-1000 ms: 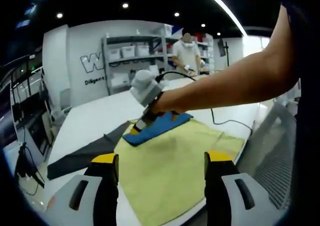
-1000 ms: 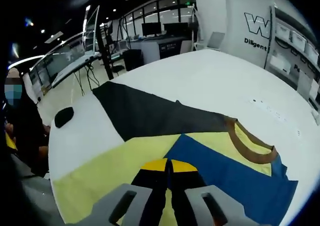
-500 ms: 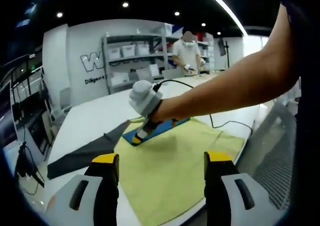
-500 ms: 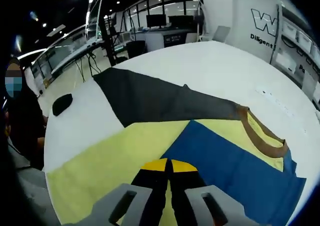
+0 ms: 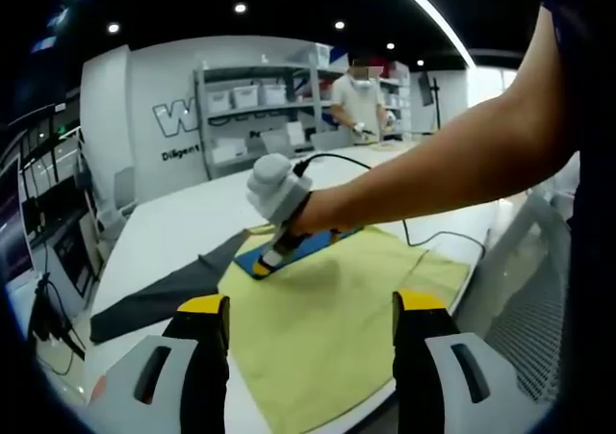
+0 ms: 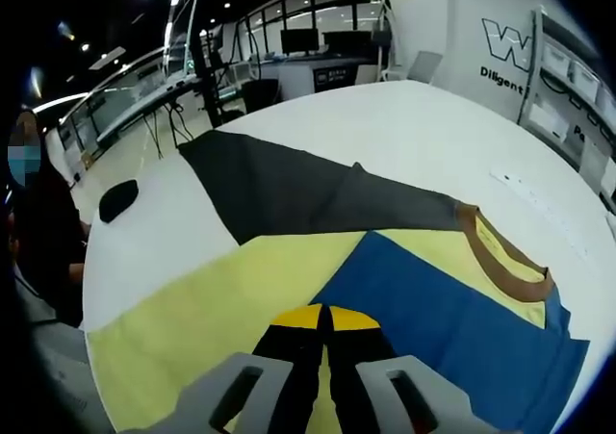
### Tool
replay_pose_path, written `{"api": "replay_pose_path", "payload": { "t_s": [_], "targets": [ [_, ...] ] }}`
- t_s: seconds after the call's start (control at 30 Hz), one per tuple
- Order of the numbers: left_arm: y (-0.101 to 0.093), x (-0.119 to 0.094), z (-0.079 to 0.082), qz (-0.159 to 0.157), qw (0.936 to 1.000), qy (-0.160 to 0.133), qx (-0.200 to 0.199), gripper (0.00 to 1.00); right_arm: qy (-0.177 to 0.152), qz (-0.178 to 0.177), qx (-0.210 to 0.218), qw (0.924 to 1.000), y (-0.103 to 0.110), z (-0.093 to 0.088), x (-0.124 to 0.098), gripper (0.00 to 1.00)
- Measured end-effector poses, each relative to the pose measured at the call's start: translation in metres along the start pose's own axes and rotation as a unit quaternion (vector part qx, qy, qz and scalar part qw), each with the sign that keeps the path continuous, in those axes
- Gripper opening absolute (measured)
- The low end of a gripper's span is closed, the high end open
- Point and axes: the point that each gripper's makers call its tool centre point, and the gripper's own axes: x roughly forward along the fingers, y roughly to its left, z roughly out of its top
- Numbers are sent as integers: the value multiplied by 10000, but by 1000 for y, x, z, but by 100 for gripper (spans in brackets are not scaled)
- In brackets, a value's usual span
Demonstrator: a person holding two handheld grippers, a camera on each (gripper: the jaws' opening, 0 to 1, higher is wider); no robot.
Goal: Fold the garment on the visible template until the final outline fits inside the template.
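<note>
Wall lettering [image 6: 508,41]: a large outlined "W", cut off at the picture's edge, with a smaller line beneath it reading "Diligent", also truncated. The same wall lettering appears in the left gripper view, partly blocked by shelving [image 5: 260,116]. No other text is legible.

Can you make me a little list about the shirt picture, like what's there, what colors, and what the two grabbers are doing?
garment: T-shirt flat on the white table
colors: yellow body, blue panel, dark gray sleeve, brown collar
right gripper: fingers closed together on the shirt's yellow cloth
left gripper: fingers apart, holding nothing
background: shelves, a person standing at the far end
</note>
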Motion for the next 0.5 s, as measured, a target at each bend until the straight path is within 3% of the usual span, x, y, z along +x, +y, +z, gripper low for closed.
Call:
{"api": "replay_pose_path", "payload": {
  "t_s": [0.5],
  "targets": [
    [-1,1,-1,-28,10000,34,35,63,-242,-157,96,9995,-9,4,-25,0]
  ]
}}
